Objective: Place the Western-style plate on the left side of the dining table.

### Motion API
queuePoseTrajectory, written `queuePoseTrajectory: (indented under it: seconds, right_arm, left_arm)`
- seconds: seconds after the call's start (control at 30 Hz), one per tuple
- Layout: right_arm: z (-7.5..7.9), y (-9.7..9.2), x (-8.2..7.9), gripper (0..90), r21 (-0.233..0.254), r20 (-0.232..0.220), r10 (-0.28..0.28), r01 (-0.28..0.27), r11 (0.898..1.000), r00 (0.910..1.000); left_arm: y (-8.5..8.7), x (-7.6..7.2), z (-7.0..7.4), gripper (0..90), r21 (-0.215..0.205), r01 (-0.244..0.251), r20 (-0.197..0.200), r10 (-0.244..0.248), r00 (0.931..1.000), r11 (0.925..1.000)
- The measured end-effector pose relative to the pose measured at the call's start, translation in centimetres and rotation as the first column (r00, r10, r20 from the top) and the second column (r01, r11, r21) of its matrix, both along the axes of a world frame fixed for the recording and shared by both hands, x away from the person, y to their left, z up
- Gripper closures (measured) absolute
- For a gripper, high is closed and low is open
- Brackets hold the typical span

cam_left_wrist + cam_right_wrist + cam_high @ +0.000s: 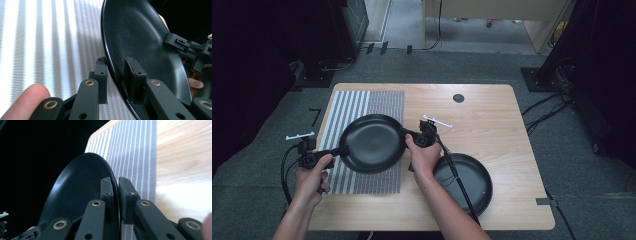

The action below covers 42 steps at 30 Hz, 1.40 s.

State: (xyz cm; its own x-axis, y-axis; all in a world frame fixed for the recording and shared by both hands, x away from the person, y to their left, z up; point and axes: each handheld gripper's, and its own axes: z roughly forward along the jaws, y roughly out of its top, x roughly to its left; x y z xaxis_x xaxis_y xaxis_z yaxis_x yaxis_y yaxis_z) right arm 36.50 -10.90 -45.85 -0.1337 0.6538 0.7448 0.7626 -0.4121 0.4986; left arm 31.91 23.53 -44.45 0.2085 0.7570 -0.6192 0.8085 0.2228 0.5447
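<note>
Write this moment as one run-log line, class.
left gripper: shut on round black plate rim | right gripper: shut on opposite rim | plate: over striped grey-white mat | second black plate: on wooden table

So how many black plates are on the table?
2. One black plate is held by its rim between the left gripper and right gripper over the striped mat. The other plate lies on the table.

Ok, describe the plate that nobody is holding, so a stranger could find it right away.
Start at the wooden table and go to its near right part, beside the person's right forearm. The free plate lies flat on bare wood there. Its twin, the other black plate, is over the striped mat, clamped at opposite edges by both grippers.
</note>
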Motion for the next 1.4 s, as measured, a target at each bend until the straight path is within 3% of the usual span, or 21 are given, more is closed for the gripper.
queuePoseTrajectory:
  seconds: [0.33,0.43,0.77,1.17,1.37,1.4]
  right_arm:
    - [-2.0,2.9,3.6,82.7,0.002,-0.052,-0.014,0.014,1.0,0.9985]
    - [-2.7,3.7,4.4,82.5,0.015,-0.058,-0.025,0.026,1.0,0.998]
    - [-5.1,5.7,6.3,82.4,-0.031,-0.053,-0.069,0.067,0.997,0.9962]
    - [-6.8,6.3,7.0,81.6,-0.069,-0.044,-0.078,0.075,0.995,0.9959]
    - [-7.0,6.6,6.9,80.5,-0.096,-0.006,-0.076,0.075,0.993,0.9971]
    - [-7.0,6.6,6.9,80.4,-0.097,-0.003,-0.073,0.072,0.993,0.9974]
  left_arm:
    - [2.5,3.3,-1.5,74.1,0.0,-0.025,-0.042,0.025,0.9988,0.9997]
    - [3.2,4.2,-2.2,74.5,0.002,-0.047,-0.066,0.047,0.9967,0.9989]
    - [4.3,6.9,-4.8,76.0,-0.017,-0.116,-0.123,0.113,0.9859,0.9931]
    - [4.1,7.7,-5.9,76.2,0.018,-0.127,-0.148,0.128,0.9807,0.9917]
    - [4.0,7.5,-6.4,76.5,0.017,-0.16,-0.148,0.161,0.9759,0.9869]
    - [4.0,7.4,-6.5,75.8,0.015,-0.156,-0.139,0.156,0.978,0.9877]
